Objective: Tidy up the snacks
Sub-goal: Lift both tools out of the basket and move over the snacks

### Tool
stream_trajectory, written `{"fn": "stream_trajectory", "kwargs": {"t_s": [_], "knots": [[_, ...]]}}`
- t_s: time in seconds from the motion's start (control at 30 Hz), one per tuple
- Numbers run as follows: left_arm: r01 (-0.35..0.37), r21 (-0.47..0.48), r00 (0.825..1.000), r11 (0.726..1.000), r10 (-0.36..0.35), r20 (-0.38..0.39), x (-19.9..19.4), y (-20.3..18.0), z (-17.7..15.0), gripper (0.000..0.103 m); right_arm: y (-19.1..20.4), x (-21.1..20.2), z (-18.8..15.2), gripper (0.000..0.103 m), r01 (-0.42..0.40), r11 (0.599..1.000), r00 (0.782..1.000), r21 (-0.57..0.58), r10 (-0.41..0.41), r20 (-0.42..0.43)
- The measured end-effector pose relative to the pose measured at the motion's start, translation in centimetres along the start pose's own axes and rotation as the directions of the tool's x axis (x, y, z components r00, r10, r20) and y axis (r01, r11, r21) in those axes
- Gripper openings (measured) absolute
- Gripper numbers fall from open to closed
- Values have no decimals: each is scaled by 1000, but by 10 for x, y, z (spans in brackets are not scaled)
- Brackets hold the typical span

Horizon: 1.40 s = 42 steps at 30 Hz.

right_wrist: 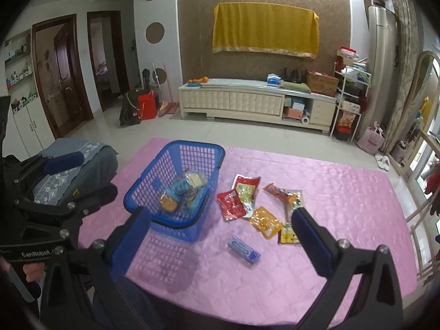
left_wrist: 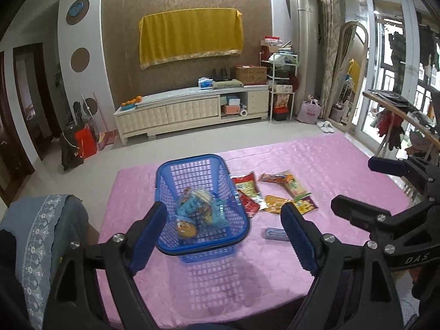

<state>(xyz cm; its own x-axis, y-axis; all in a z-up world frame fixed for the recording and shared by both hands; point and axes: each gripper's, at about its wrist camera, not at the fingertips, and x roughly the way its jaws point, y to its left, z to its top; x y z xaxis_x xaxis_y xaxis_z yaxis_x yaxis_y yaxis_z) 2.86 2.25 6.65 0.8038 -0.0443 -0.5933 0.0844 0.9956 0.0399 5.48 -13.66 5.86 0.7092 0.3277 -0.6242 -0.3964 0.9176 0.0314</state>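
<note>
A blue plastic basket (left_wrist: 176, 173) (right_wrist: 154, 176) stands on the pink table (left_wrist: 330, 170) (right_wrist: 343, 192) and holds several snack packs (left_wrist: 198, 209) (right_wrist: 181, 189). Beside it on its right lie loose packs: a red one (right_wrist: 230, 205), an orange one (right_wrist: 266, 221), a long orange-green one (right_wrist: 286, 195) and a small blue-grey pack (right_wrist: 243, 249) (left_wrist: 275, 233). My left gripper (left_wrist: 224, 220) is open and empty above the basket's near edge. My right gripper (right_wrist: 220, 220) is open and empty above the loose packs; it also shows at the right of the left wrist view (left_wrist: 354, 187).
A chair with a grey-blue lace cover (left_wrist: 46, 228) (right_wrist: 68, 165) stands at the table's left. A cream TV cabinet (right_wrist: 255, 101) stands across the floor at the back. A wooden rack with clothes (left_wrist: 398, 115) is on the right.
</note>
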Motion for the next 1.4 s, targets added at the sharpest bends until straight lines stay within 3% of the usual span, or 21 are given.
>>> {"fn": "stream_trajectory", "kwargs": {"t_s": [0.4,0.83,1.13,1.3,1.4], "knots": [[12,20,1000,1000,-11,-10,5,-46,-9,83,-48,-12,-29,103,70,998,997,6,-70,-9],[25,-33,983,999,-30,-183,76,-86,-36,83,-114,23,-58,103,51,998,995,32,-48,-86],[34,-111,942,993,-69,-330,138,-113,-44,83,-151,65,-75,103,101,995,980,25,-95,-173],[27,-144,908,989,-85,-409,175,-129,-56,83,-167,96,-89,103,106,994,967,10,-100,-234],[-13,-158,885,987,-62,-462,201,-134,-64,83,-170,113,-96,103,98,995,962,0,-95,-258]]}}
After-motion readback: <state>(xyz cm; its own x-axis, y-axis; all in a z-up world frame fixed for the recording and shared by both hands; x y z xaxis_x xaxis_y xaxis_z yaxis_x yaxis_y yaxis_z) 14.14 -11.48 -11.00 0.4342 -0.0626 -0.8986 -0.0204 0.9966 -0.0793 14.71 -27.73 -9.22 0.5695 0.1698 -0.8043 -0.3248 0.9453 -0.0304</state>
